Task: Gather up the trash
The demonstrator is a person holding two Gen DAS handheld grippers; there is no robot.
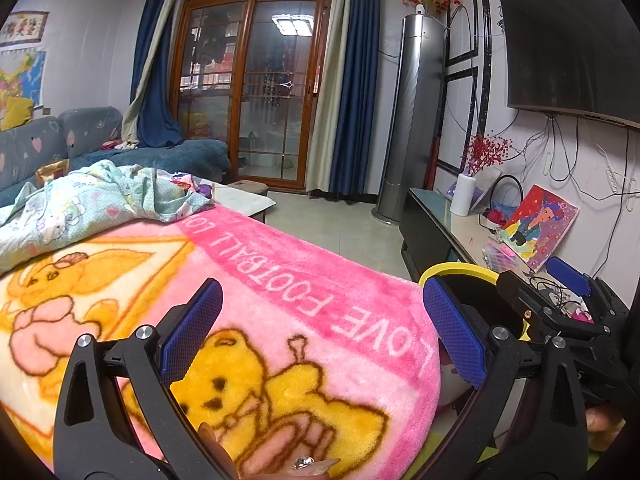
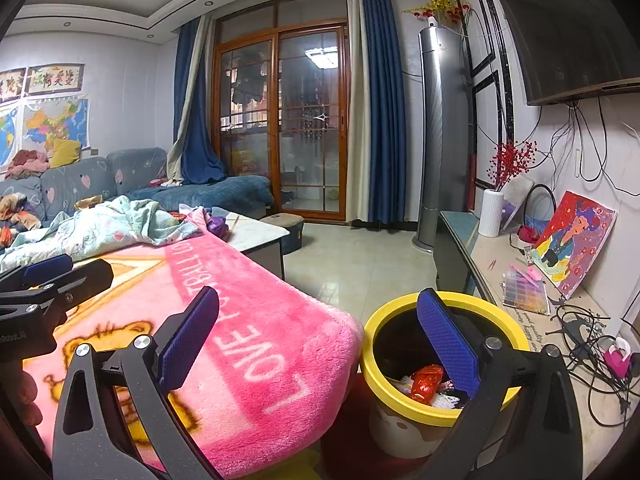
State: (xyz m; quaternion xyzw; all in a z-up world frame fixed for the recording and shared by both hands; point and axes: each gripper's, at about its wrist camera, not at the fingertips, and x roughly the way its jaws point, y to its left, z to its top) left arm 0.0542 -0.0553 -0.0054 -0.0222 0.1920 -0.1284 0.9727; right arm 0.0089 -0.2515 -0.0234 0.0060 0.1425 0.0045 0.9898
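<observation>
Round trash bin w/ thick yellow rim and pale body (image 2: 400,408) stands upright just beside the pink blanket's edge, lid-less. Inside (partly hidden): crumpled red shiny wrapper (image 2: 427,382) on white scraps (image 2: 442,402), near the bin's front wall.

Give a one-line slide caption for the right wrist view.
Open right gripper above pink blanket and yellow-rimmed bin holding trash.
</observation>
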